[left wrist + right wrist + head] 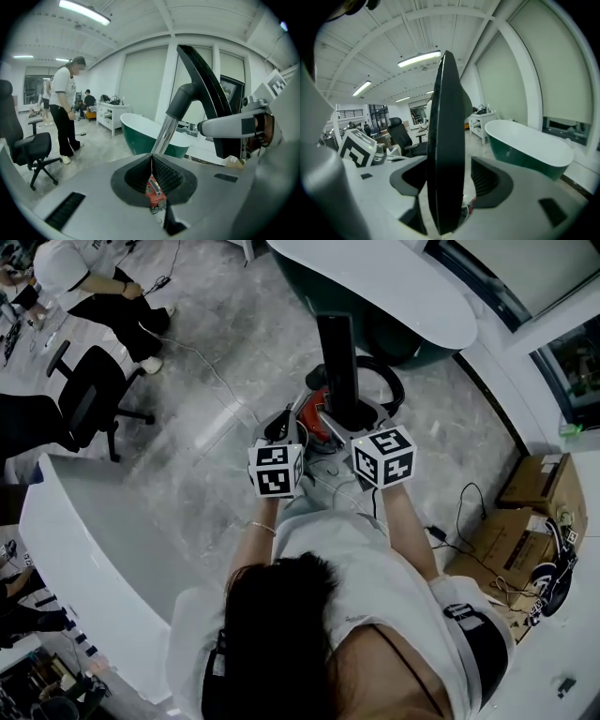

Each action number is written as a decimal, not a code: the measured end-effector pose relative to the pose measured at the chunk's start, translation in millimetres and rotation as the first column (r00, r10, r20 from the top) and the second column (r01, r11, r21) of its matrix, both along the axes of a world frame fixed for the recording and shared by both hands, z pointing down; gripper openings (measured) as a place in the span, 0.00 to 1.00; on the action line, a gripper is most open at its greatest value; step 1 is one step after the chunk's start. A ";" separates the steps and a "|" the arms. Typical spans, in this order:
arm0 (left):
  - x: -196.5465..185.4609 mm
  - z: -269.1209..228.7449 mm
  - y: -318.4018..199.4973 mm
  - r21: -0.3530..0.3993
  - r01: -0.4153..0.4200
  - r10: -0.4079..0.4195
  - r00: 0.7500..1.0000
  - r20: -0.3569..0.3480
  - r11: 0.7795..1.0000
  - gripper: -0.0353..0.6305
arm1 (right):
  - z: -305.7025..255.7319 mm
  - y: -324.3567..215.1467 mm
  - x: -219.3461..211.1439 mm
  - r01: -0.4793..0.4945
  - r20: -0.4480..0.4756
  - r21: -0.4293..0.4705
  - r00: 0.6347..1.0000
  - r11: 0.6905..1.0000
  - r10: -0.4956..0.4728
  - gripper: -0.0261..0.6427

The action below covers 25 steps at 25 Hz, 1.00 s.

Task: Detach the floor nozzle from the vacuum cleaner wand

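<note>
Left tool (152,183), right tool (457,185) above marbled floor (211,442) near bathtub (394,296)

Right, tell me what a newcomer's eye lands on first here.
First, the black vacuum cleaner wand rising toward the head camera at centre, flanked by the marker cubes of the left gripper and right gripper. In the right gripper view it fills the gap between open jaws, while the left gripper is shut. Behind stands a dark green bathtub with a white rim.
</note>
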<state>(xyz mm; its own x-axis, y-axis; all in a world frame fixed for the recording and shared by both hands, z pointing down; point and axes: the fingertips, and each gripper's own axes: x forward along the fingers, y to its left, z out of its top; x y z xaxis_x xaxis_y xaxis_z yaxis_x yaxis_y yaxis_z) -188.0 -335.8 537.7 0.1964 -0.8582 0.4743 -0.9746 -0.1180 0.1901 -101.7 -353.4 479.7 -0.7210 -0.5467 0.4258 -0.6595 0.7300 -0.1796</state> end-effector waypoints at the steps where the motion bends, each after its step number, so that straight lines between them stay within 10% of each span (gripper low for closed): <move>1: 0.6 0.4 -0.4 0.000 -0.006 0.006 1.000 0.001 1.000 0.06 | 0.5 0.5 -0.6 0.005 -0.002 0.000 1.000 1.000 -0.005 0.46; 6: 1.1 0.6 -5.5 0.010 -0.031 0.031 1.000 0.002 0.999 0.06 | 3.4 2.9 -9.1 0.045 0.005 -0.028 0.999 0.999 -0.045 0.46; 10: 4.8 -0.5 -5.9 0.026 -0.055 0.055 0.998 -0.007 0.998 0.06 | 3.1 4.0 -12.0 0.053 -0.021 -0.013 0.998 0.999 -0.053 0.26; 25: 16.7 5.9 -10.6 0.034 -0.185 0.186 0.982 -0.028 0.982 0.09 | 3.0 3.0 -17.7 0.045 0.007 -0.073 0.999 0.996 -0.044 0.24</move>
